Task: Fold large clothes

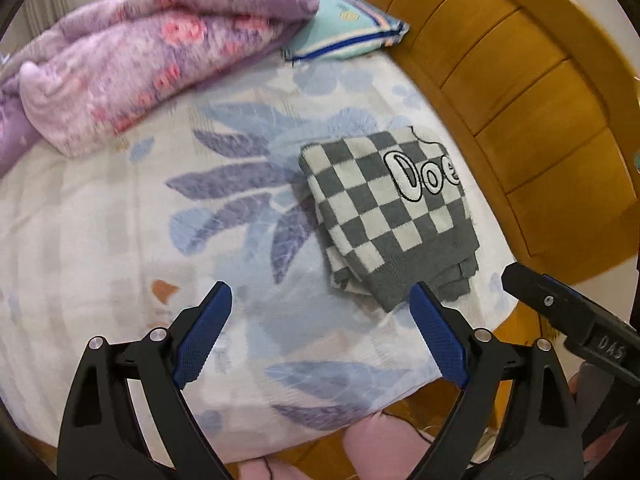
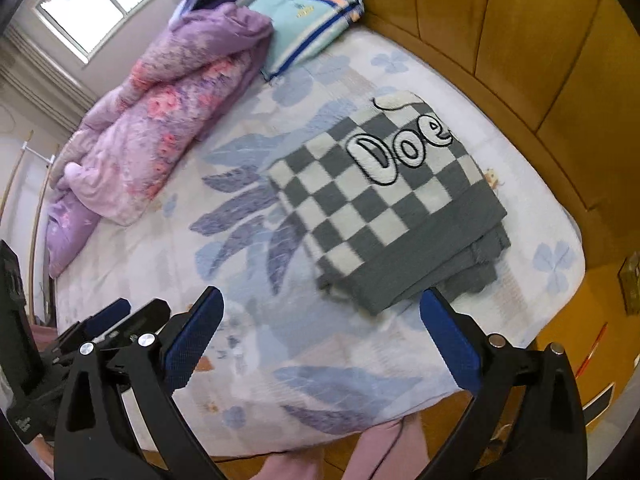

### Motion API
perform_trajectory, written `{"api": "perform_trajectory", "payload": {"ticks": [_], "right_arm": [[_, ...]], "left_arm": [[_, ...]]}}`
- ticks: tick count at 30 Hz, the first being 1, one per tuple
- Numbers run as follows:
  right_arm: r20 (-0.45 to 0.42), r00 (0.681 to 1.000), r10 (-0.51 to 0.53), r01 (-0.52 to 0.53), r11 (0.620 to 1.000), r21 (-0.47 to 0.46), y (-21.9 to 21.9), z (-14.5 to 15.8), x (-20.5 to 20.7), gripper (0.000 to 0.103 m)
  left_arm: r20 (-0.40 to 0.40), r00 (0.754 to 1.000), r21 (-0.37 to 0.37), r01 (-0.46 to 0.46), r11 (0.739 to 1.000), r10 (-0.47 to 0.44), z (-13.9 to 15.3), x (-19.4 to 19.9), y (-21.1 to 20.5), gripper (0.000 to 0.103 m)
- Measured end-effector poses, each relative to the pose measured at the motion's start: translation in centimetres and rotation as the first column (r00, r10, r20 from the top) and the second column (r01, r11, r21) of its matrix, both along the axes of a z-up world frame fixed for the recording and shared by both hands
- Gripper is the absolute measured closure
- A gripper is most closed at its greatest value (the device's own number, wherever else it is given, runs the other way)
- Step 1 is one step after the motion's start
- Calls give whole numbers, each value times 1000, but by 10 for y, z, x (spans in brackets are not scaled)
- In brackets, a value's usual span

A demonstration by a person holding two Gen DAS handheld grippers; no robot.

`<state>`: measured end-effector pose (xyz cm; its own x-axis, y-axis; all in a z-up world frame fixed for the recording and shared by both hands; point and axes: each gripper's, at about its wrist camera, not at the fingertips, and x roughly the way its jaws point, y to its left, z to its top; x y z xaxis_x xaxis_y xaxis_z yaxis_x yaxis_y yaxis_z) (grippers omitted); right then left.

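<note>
1. We see a folded checkered sweater (image 2: pixel 388 208) lying flat on the bed (image 2: pixel 536 200), near the corner by the wooden headboard (image 2: pixel 520 40), with the grey hem layers stacked at its near edge.
2. Our left gripper (image 1: pixel 320 316) hangs above the bed with its blue-padded fingers (image 1: pixel 204 336) spread wide and nothing between them; the sweater (image 1: pixel 392 216) sits beyond its right finger, apart from it.
3. Our right gripper (image 2: pixel 320 320) is likewise wide apart and empty, the sweater's hem lying just past its right finger tip, not touching.
4. A purple floral quilt (image 2: pixel 160 120) and a turquoise striped pillow (image 2: pixel 308 20) lie farther up the bed, well apart from the sweater.
</note>
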<state>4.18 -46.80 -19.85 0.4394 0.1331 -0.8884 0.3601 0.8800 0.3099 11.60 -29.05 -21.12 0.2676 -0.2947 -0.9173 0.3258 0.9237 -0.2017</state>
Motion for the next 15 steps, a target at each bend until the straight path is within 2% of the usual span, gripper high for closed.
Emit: {"api": "perform_trajectory", "payload": {"ticks": [2, 5, 8, 11, 15], "right_arm": [[9, 1000, -9, 9, 1000, -2, 19, 8, -11, 8], [55, 997, -60, 61, 998, -31, 55, 30, -37, 8], [119, 986, -116, 123, 991, -51, 96, 54, -67, 8], [184, 974, -131, 149, 985, -90, 129, 77, -93, 8], [231, 966, -113, 154, 973, -171, 152, 106, -110, 8]], "left_arm": [[15, 997, -32, 79, 996, -79, 21, -15, 19, 12], [89, 985, -39, 152, 988, -148, 55, -40, 50, 12], [123, 969, -35, 219, 975, -214, 81, -61, 79, 12], [185, 954, -16, 243, 970, -236, 102, -80, 101, 12], [255, 938, 50, 230, 972, -235, 131, -102, 125, 11]]}}
